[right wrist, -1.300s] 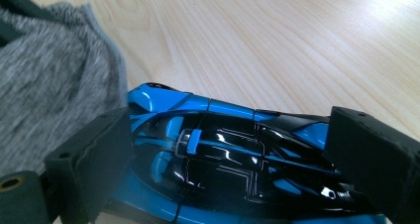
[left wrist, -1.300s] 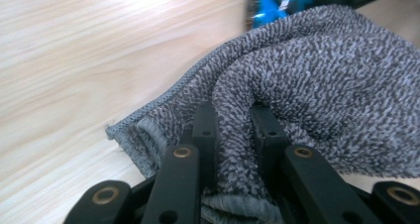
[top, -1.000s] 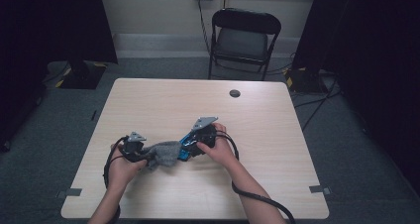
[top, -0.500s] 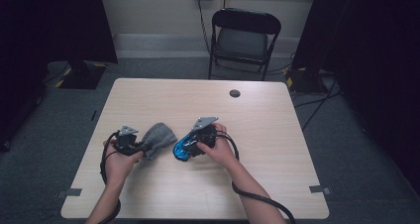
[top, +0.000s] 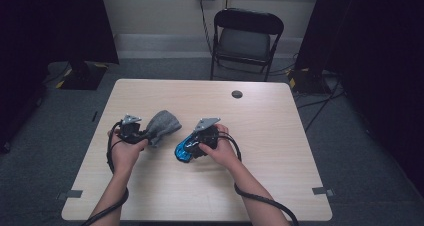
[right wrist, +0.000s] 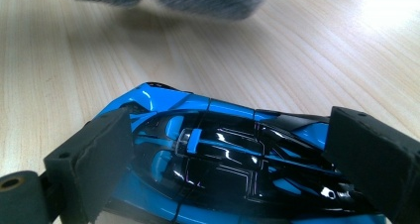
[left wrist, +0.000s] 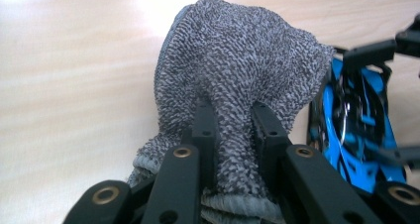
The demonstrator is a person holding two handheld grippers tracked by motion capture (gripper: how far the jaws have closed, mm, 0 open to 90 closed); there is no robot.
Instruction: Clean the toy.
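While the blue toy car (top: 186, 148) lies on the light wooden table (top: 280, 136), a little toward the person's edge from the table's middle, the right hand-held gripper (top: 196, 147) is clamped on it: in the right gripper view the two black jaws press against the car's (right wrist: 233, 159) opposite sides, with its glossy blue and black roof showing between them. In the high view the person's right hand (top: 220, 151) wraps the gripper's body just to the right of the car, and a black cable (top: 260, 198) trails back from it along the forearm toward the table's near edge.

To the left of the car, near but apart from it, the left hand-held gripper (top: 146, 133) is pinched tight on a grey knitted sock (top: 162, 126). In the left gripper view its jaws stand close together with a fold of the sock (left wrist: 237, 85) squeezed between them, the rest of the fabric bunching up and over the jaw tips; the car (left wrist: 359, 130) shows just beyond the sock's right edge. The person's left hand (top: 125, 148) holds that gripper further left of the car.

A small dark round disc (top: 237, 94) sits on the table well beyond the car, toward the far edge. Past that edge, a black folding chair (top: 245, 36) stands on the grey floor.
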